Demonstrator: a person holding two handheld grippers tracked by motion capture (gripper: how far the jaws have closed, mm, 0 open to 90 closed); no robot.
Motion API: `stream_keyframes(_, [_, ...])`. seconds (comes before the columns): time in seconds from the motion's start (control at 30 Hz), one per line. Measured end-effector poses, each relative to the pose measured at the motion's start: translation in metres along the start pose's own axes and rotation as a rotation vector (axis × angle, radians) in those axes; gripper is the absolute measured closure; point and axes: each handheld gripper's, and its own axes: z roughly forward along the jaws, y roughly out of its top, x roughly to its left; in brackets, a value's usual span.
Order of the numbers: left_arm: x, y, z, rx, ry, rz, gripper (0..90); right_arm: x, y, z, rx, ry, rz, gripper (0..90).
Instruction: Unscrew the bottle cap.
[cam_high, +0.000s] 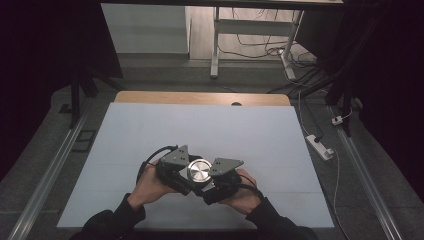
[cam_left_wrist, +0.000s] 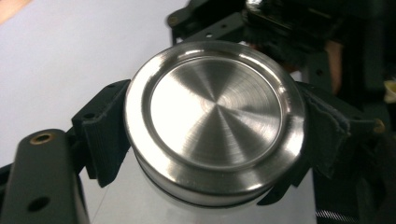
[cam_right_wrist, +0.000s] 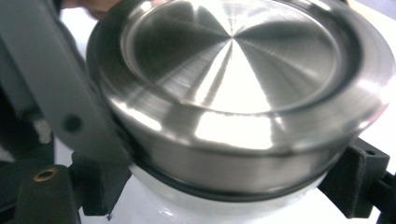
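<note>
At the near middle of the white table (cam_high: 150, 125), I hold a jar with a round steel lid (cam_high: 200, 170) between my two hand-held grippers. On the left, my left gripper (cam_high: 176, 167) clamps the lid's rim, its black pads (cam_left_wrist: 105, 128) pressed against opposite sides of the metal. In the centre, the lid faces straight up, so the jar's long axis runs vertical, and a dark seal ring and pale jar body (cam_right_wrist: 224, 205) show just beneath it. On the right, my right gripper (cam_high: 220, 175) closes lower down, its jaws bracketing the pale body below the seal ring. Both grippers sit equally close, touching the jar from opposite sides. By my judgement, the next move is a twist about that upright axis, left turning the lid, right bracing the body.
</note>
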Motion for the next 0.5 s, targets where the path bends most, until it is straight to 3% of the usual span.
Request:
stream_keyframes(0.07, [-0.001, 0.001, 0.001, 0.007, 0.021, -0.006, 18.6, -0.001, -0.001, 0.001, 0.002, -0.024, 0.010, 14.7])
stream_keyframes(0.1, [-0.003, 0.003, 0.004, 0.008, 0.057, -0.030, 18.6, -0.002, -0.001, 0.001, 0.002, -0.034, 0.016, 14.7])
stream_keyframes(0.23, [-0.005, 0.003, 0.009, 0.002, 0.099, -0.093, 18.5, -0.004, -0.002, 0.003, 0.005, -0.070, 0.035, 14.7])
stream_keyframes(0.37, [-0.004, 0.003, 0.013, -0.003, 0.097, -0.105, 18.0, -0.006, -0.004, 0.004, 0.012, -0.083, 0.050, 14.7])
stream_keyframes(0.47, [-0.001, 0.005, 0.013, 0.010, 0.068, -0.101, 6.1, -0.006, -0.004, 0.004, 0.009, -0.070, 0.051, 14.7])
stream_keyframes(0.5, [0.000, 0.005, 0.011, 0.017, 0.062, -0.080, 5.1, -0.006, -0.004, 0.003, 0.007, -0.064, 0.048, 14.7])
